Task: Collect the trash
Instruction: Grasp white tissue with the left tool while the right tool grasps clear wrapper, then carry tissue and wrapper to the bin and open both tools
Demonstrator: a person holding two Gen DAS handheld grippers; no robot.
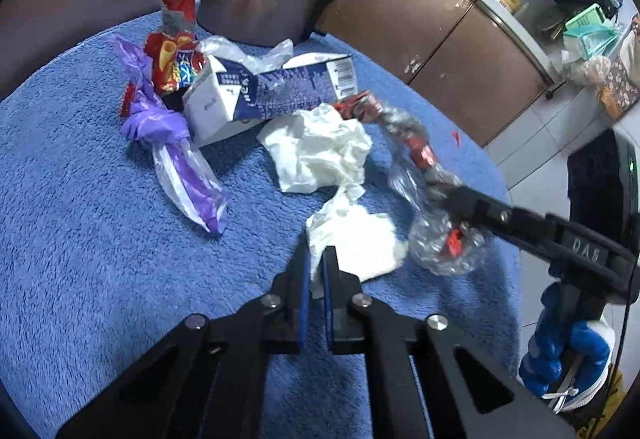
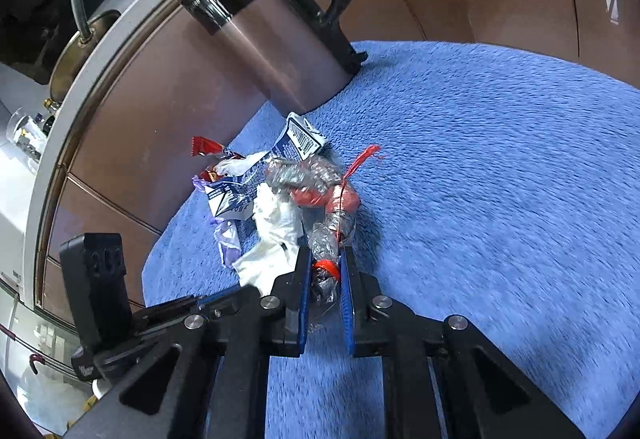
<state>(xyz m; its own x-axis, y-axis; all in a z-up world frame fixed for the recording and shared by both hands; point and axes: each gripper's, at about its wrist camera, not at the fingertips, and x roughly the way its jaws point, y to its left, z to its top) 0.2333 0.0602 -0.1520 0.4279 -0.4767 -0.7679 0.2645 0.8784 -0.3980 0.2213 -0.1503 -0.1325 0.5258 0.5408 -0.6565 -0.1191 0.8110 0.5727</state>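
Left wrist view shows the trash lying in a loose pile on a blue fluffy cloth [image 1: 80, 239]: a crumpled clear plastic wrapper with red parts [image 1: 416, 155], long and twisted, is at about 3 o'clock of the picture, and the right gripper [image 1: 444, 199] is clenched on its lower part, coming in from 4 o'clock. The left gripper [image 1: 316, 263] at 6 o'clock has its two blue pads nearly together, with the edge of a white tissue [image 1: 352, 247] pinched between them. A second crumpled tissue [image 1: 320, 151] lies just beside it toward 12 o'clock. Behind it, a blue and white carton [image 1: 256, 95] lies flattened on its side, touching a purple plastic bag [image 1: 168, 135] at 9 o'clock and a red snack wrapper [image 1: 172, 59] at 11 o'clock. I see no trash container clearly. In the right wrist view the wrapper [image 2: 320, 199] rises from between the pads of the right gripper [image 2: 326, 271] toward 12 o'clock. A steel kettle with black handle [image 2: 280, 39] stands on the cloth [image 2: 500, 179] at 11 o'clock. Brown cabinet doors [image 1: 460, 51] and a kitchen counter [image 1: 500, 3] fill the room behind
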